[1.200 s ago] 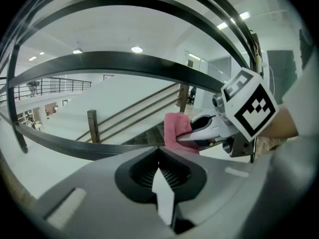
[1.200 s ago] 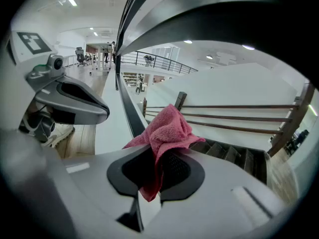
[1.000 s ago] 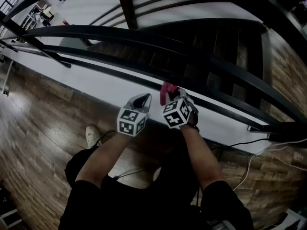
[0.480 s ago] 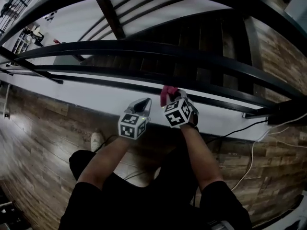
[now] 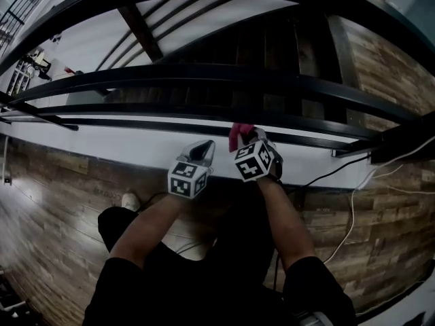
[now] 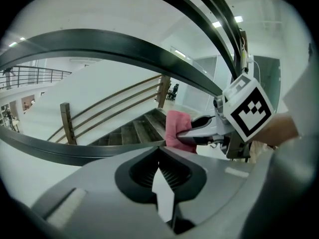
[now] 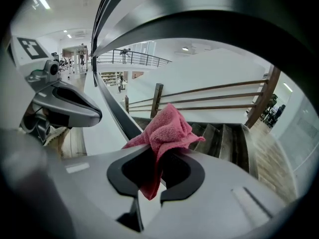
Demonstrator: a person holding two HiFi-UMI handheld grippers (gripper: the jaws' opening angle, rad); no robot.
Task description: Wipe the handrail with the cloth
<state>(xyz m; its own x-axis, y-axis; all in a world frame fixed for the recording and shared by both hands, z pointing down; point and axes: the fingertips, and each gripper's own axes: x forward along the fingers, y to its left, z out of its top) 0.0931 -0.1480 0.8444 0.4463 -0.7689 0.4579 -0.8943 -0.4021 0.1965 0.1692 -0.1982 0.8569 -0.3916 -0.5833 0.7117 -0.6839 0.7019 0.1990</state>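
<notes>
A pink cloth [image 5: 236, 134] is pinched in my right gripper [image 5: 240, 137], just below the lowest black rail [image 5: 136, 122] of the railing. The broad black handrail [image 5: 272, 81] curves across above it, apart from the cloth. In the right gripper view the cloth [image 7: 164, 128] bunches up out of the shut jaws, with a dark rail [image 7: 224, 19] arching overhead. My left gripper [image 5: 204, 148] sits beside it on the left, shut with nothing in it. From the left gripper view I see the right gripper [image 6: 182, 135] with the cloth [image 6: 174, 123] and a dark rail [image 6: 124, 46].
Beyond the railing, wooden stairs [image 5: 272, 46] drop away. A white ledge [image 5: 122, 145] runs under the rails. I stand on wood flooring [image 5: 54, 202], with a shoe [image 5: 129, 200] at the left and white cables [image 5: 352, 212] trailing at the right.
The head view has shifted, so the rails sit flatter and farther left in frame. Both grippers keep the same pose, the right one still holding the cloth.
</notes>
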